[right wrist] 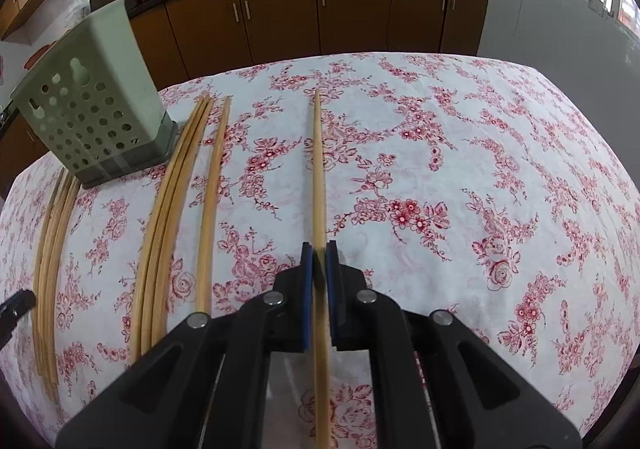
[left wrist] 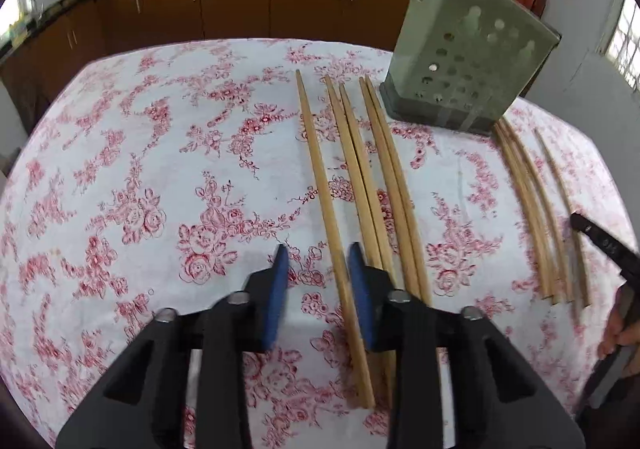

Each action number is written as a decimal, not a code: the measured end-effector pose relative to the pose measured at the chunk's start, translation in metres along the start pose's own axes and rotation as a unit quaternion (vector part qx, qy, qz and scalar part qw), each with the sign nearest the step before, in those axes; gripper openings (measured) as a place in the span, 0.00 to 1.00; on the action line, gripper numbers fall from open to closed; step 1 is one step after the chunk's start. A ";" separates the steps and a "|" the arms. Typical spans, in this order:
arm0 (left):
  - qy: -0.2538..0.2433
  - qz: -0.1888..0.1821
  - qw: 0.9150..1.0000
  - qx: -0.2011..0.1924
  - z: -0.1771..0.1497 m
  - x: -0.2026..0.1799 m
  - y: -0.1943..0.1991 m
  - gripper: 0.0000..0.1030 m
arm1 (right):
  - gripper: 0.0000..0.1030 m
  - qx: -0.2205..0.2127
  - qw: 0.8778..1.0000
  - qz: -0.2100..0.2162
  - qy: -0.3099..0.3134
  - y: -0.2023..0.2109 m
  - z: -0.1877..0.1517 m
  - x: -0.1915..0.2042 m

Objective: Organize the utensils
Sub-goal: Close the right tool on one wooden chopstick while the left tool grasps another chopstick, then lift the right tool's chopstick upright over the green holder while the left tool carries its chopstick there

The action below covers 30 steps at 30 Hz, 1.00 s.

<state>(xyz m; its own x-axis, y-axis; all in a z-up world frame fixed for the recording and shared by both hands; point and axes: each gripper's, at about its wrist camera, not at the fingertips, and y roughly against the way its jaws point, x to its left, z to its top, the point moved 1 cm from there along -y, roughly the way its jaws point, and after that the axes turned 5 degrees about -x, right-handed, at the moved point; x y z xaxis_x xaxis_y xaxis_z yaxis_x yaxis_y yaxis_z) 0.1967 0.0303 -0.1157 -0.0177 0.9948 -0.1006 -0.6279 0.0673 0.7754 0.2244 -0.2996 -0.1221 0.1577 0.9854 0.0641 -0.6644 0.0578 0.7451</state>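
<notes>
Several wooden chopsticks lie lengthwise on the floral tablecloth. In the left wrist view my left gripper [left wrist: 318, 255] is open just above the table, and the leftmost chopstick [left wrist: 326, 205] runs between its blue pads without touching them. A group of chopsticks [left wrist: 380, 185] lies just to its right, and another group [left wrist: 532, 205] farther right. In the right wrist view my right gripper [right wrist: 319, 251] is shut on a single chopstick [right wrist: 318, 169] that points away along the table. The green perforated utensil holder [left wrist: 464, 61] stands at the far side; it also shows in the right wrist view [right wrist: 92, 101].
The table [right wrist: 480, 169] carries a white cloth with red flowers. Brown cabinets [right wrist: 352, 9] under a black counter stand behind it. The other gripper shows at the right edge of the left wrist view [left wrist: 604, 245]. More chopsticks [right wrist: 168, 233] lie left of my right gripper.
</notes>
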 end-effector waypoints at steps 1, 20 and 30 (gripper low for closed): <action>-0.004 0.006 1.000 -0.001 0.001 0.000 0.000 0.20 | 0.08 0.000 1.000 0.002 0.000 0.000 0.000 0.001; -0.030 0.027 0.998 -0.042 0.010 0.042 -0.005 0.11 | 0.10 -0.015 1.000 0.007 0.012 0.002 -0.003 -0.005; -0.030 0.025 0.998 -0.050 0.002 0.042 0.001 0.12 | 0.10 -0.024 1.000 0.008 0.016 0.013 -0.017 -0.004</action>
<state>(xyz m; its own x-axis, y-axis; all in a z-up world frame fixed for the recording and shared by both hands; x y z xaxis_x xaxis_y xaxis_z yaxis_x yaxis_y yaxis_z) 0.1966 0.0727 -0.1181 -0.0072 0.9997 -0.0237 -0.7014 0.0118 0.7127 0.2031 -0.3002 -0.1239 0.1249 0.9907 0.0541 -0.7011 0.0495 0.7113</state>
